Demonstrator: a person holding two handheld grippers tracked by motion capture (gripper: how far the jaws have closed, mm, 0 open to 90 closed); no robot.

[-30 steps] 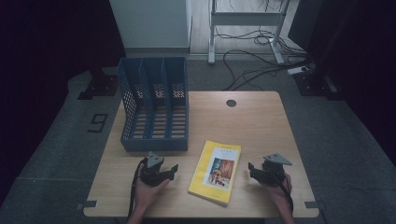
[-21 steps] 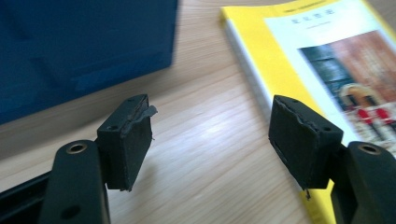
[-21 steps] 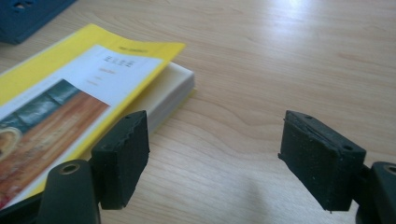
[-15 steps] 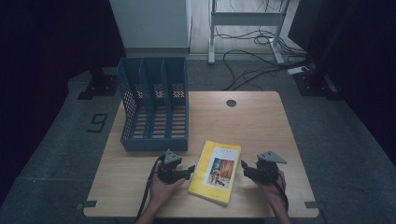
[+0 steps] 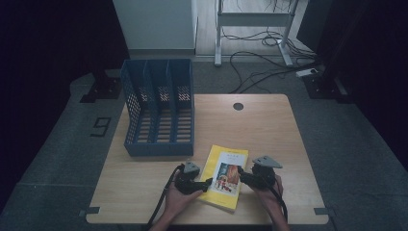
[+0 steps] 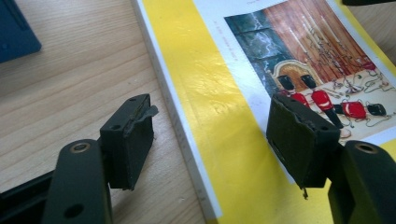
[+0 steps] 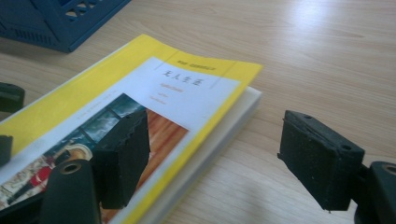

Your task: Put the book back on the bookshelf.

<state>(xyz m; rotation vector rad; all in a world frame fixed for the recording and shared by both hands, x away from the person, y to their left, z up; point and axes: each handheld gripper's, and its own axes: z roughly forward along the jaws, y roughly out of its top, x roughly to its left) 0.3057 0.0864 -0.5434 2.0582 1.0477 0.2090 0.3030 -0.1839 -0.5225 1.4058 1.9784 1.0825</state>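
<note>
- High view: the yellow book lies flat on the desk, near the front edge and about midway between the left and right edges, its long side slanted a little.
- High view: the left gripper sits at the book's left edge, held by the left hand; its jaws stand wide and point toward the cover.
- High view: the right gripper sits at the book's right edge in the right hand, jaws wide too, pointing back toward the left gripper.
- High view: a blue file rack with three compartments stands near the desk's rear left corner, apart from the book.
- Left gripper view: the left gripper straddles the book's long edge, one jaw over bare wood, the other over the cover's picture. The pads are spread wide and grip nothing.
- Right gripper view: the right gripper straddles the opposite edge of the book, one jaw above the cover, the other above the desk. The pads stand wide apart, nothing clamped.
- Right gripper view: a corner of the file rack shows behind the book.
</note>
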